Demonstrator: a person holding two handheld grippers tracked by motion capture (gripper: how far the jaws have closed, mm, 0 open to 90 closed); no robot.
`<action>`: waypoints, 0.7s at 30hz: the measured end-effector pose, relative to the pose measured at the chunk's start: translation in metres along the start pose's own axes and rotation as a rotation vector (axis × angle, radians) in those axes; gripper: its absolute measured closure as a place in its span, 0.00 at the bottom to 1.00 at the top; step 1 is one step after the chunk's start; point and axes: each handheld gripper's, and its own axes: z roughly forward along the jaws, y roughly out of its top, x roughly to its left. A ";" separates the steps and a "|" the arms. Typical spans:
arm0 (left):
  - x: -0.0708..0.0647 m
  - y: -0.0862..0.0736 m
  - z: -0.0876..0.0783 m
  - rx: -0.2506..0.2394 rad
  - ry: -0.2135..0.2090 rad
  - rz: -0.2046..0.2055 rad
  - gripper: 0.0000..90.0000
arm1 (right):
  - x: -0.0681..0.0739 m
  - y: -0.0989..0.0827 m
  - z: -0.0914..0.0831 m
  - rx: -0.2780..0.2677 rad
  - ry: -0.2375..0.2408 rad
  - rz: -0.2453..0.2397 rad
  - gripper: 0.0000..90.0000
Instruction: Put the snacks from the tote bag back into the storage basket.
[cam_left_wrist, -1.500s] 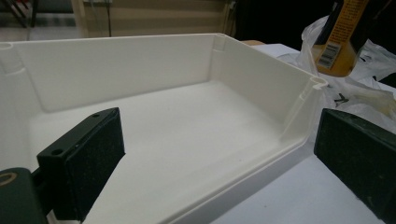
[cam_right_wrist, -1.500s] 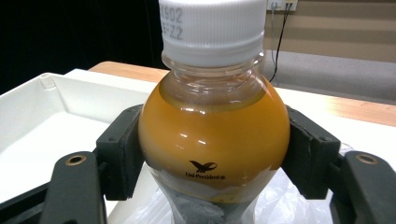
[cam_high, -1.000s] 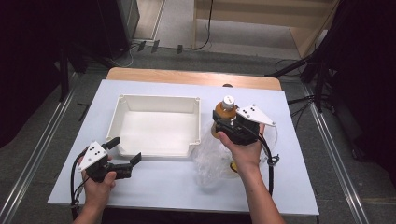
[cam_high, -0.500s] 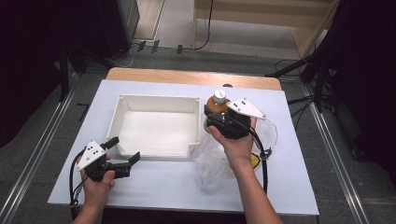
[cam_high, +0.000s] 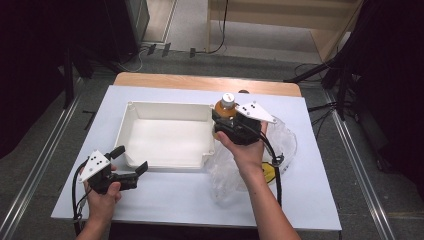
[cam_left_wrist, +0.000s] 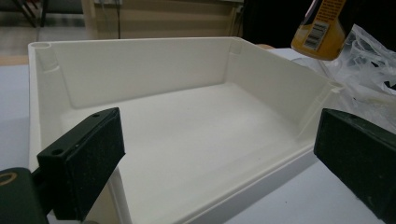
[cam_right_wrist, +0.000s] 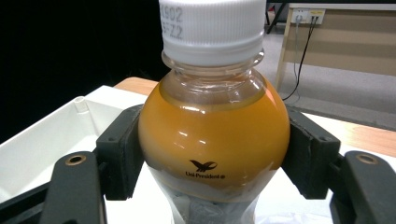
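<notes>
Right tongs (cam_right_wrist: 212, 163) clamp the orange drink bottle (cam_right_wrist: 212, 140) upright, white tray (cam_high: 167, 135) just beside; left tongs (cam_left_wrist: 219, 154) gape wide — nothing held — facing that tray.

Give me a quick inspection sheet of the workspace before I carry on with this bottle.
Surface: white table, bare along its near edge.
Job's things: bottle of orange drink, white cap on, upright, held above the table by the right corner of the white tray; the tray has nothing in it.
Clutter: crumpled clear plastic bag right of the tray, something yellow under it.
Grippers: right gripper clamped on the bottle's sides; left gripper open, holding nothing, aimed at the tray's near wall.
Cables: black cable trailing from the right gripper over the bag.
Surroundings: grey floor, wooden furniture behind, dark curtains on both sides.
</notes>
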 end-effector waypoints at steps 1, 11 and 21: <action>0.000 0.000 0.000 0.000 0.000 0.003 0.02 | 0.001 0.001 0.001 -0.002 0.003 -0.003 0.35; 0.000 0.000 0.001 0.001 -0.004 0.011 0.02 | 0.009 0.005 0.009 0.003 0.023 -0.007 0.35; 0.001 0.000 0.000 0.003 -0.004 0.010 0.02 | 0.017 0.005 0.017 0.008 0.034 -0.007 0.35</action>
